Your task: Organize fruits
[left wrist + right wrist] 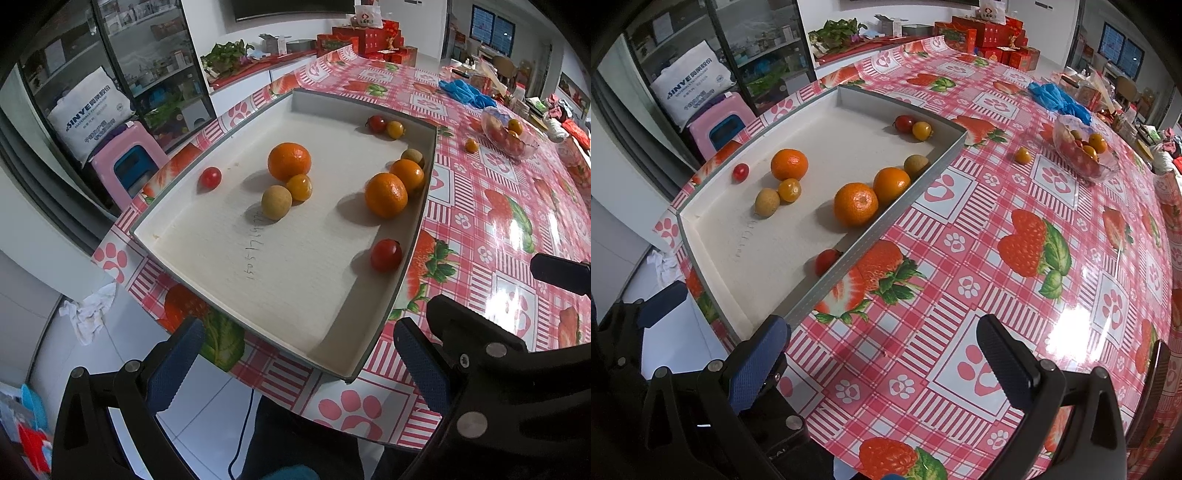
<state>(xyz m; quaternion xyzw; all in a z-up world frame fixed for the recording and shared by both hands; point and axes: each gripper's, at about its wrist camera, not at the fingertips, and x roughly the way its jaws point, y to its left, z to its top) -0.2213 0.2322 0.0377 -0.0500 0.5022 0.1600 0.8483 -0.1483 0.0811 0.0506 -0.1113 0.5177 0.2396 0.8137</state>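
Table cover: glossy red-and-white checked oilcloth with strawberry and paw prints [964, 236].
Stool: pink plastic stool with a blue opening [127, 162], on the floor beside the table's far left edge.
Bag: white printed fabric bag [90, 110], behind the stool, against the glass-door cabinet [147, 62].
Rag: crumpled white cloth [90, 314], on the floor tiles.
Gloves: bunched blue plastic gloves [1056, 98], on the table's far side.
Boxes: stacked red gift boxes [990, 37], at the table's far end.
Plant: leafy green plant [225, 53], on the white counter.
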